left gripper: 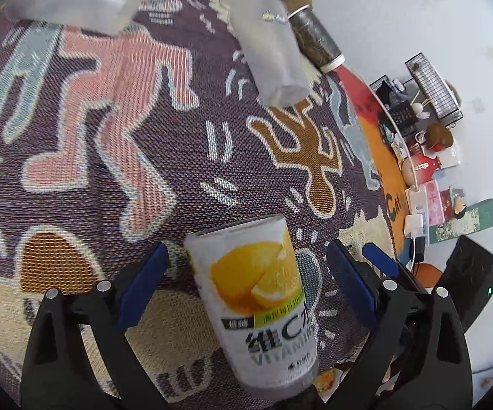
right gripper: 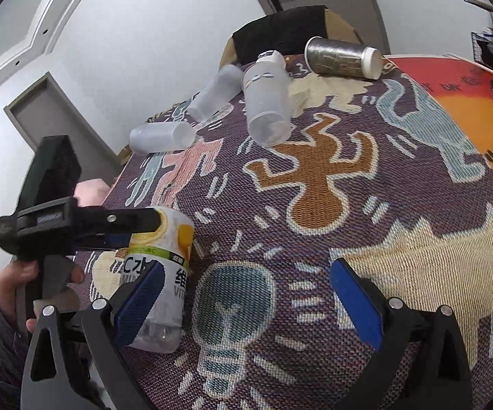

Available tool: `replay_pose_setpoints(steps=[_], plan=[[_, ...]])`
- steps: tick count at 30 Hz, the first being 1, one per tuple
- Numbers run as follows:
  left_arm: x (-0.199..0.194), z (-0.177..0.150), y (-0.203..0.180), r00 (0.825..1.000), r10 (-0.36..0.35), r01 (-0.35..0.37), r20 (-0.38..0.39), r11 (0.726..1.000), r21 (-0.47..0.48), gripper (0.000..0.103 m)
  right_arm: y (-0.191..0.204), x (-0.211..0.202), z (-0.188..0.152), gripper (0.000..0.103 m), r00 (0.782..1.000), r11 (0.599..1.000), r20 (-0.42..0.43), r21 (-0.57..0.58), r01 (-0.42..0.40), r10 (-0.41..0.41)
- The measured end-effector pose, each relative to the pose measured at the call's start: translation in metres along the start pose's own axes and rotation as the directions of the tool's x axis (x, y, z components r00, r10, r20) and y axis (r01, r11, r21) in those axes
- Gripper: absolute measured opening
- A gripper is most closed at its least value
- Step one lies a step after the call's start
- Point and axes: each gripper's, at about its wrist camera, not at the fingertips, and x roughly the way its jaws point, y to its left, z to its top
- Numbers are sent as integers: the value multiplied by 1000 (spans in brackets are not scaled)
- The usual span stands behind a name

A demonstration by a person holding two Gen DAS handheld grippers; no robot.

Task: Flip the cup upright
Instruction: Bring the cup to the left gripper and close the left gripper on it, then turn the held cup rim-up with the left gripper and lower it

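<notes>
Your left gripper [left gripper: 243, 294] is spread wide around the lemon-label cup [left gripper: 260, 311], not pinching, cup looks about upright on the patterned cloth [left gripper: 116, 109], so mostly done; right gripper [right gripper: 246, 307] spread, holds nothing.

On the lemon-printed cup [left gripper: 263, 311] we read "VITAMIN" in grey capitals, beneath large dark characters that look like "维C水"; the small green band above them is too blurred to read. On the orange mat [left gripper: 388, 171] we make out "Cat" at its edge.
</notes>
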Motion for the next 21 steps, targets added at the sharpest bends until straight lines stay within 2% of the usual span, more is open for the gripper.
replay_pose_setpoints(steps=[3, 6, 8, 10, 15, 21], plan=[[14, 2, 1, 999, 0, -1, -46, 1000, -16, 90, -3, -3, -5, 95, 1000, 1000, 11, 7, 11, -11], [18, 4, 2, 999, 12, -12, -53, 1000, -17, 87, -6, -7, -10, 95, 1000, 1000, 20, 9, 15, -15], [17, 7, 4, 999, 10, -12, -48, 999, -32, 66, -8, -9, -14, 95, 1000, 1000, 26, 18, 14, -15], [16, 8, 6, 999, -14, 12, -50, 999, -41, 66, -11, -11, -18, 95, 999, 999, 30, 31, 11, -12], [-3, 1, -3, 1000, -5, 5, 6, 1000, 15, 65, -15, -23, -24, 95, 997, 999, 69, 52, 13, -17], [-32, -10, -24, 994, 9, -21, 106, 993, 114, 65, -18, -36, -30, 95, 993, 997, 113, 76, 18, -27]])
